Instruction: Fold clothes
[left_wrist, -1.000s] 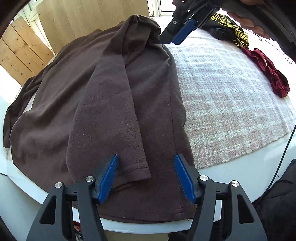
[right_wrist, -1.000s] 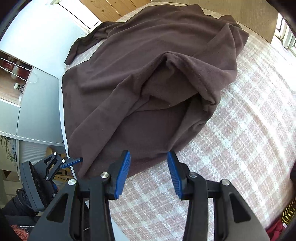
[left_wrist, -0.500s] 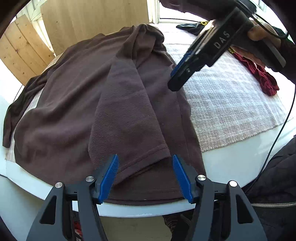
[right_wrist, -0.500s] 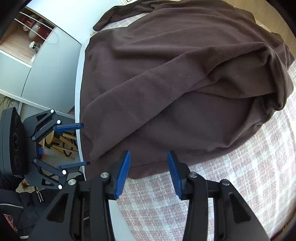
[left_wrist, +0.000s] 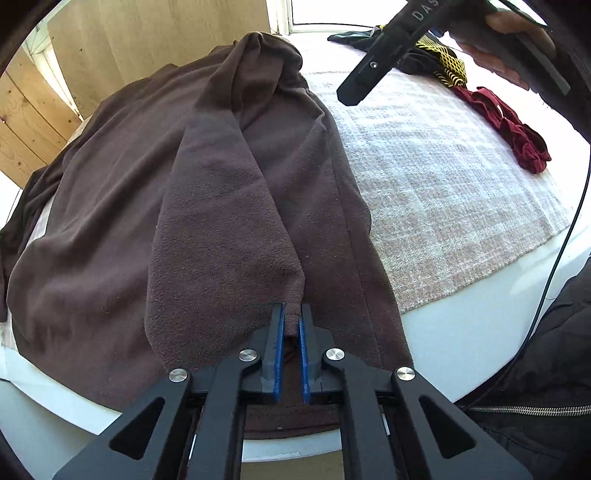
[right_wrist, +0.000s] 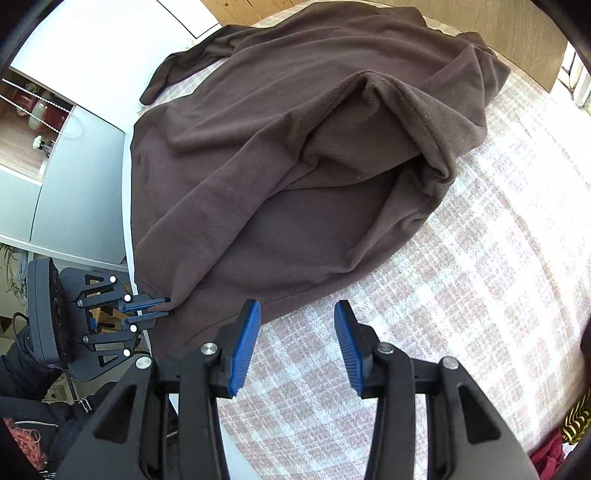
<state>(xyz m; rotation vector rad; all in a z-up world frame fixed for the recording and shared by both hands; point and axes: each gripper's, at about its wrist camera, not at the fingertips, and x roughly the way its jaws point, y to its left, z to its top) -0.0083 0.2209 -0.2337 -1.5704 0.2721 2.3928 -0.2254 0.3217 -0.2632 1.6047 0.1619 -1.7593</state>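
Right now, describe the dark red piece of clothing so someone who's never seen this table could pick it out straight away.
Start at the pale checked cloth that covers the table beside the big brown fleece top. Follow it to the far edge away from the fleece, where a small dark red garment lies crumpled in a narrow strip. It sits just next to a black and yellow patterned item, and it is the only red piece there.

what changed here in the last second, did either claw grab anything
The left claw has just closed: its open blue pads now pinch the cuff end of the brown sweater's folded-over sleeve, near the table edge. The right claw swung in over the sweater half a second ago and has pulled back over the checked cloth, open and empty. The sweater, the red garment and the cloth lie as they did.
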